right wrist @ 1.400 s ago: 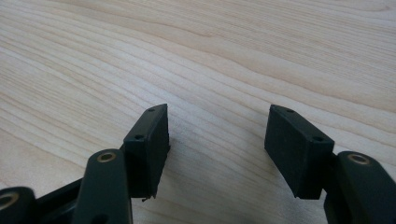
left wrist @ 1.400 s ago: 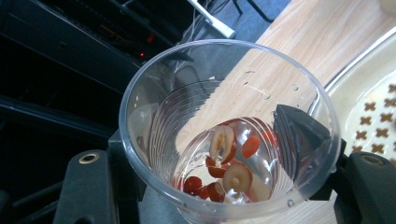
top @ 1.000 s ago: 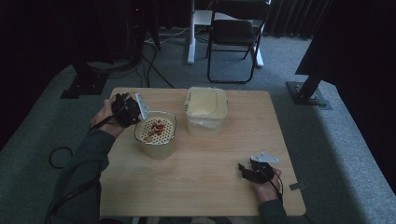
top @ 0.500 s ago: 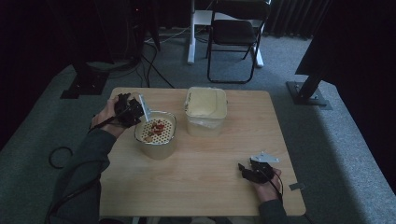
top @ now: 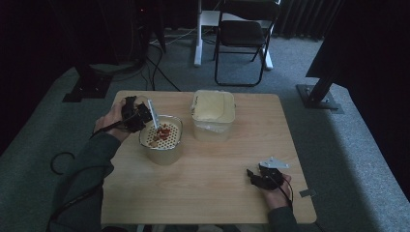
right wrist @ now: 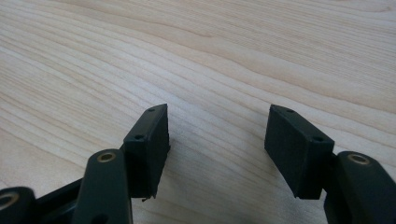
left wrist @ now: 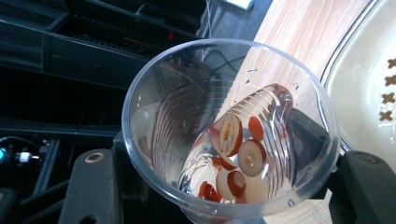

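My right gripper [top: 256, 177] sits idle near me on the pale wooden table [top: 212, 193], jaws spread with nothing between them. Farther out, my left gripper [top: 140, 115] pinches a clear ribbed plastic cup [left wrist: 231, 128], tipped toward the cream perforated strainer bowl [top: 161, 138] just beside its jaws; red-skinned fruit slices [left wrist: 236, 161] and a little liquid are still in the cup. Some red pieces [top: 163, 131] already lie in the strainer, so I judge the pour partly done, with the cream lidded tub [top: 213, 113] beyond it untouched.
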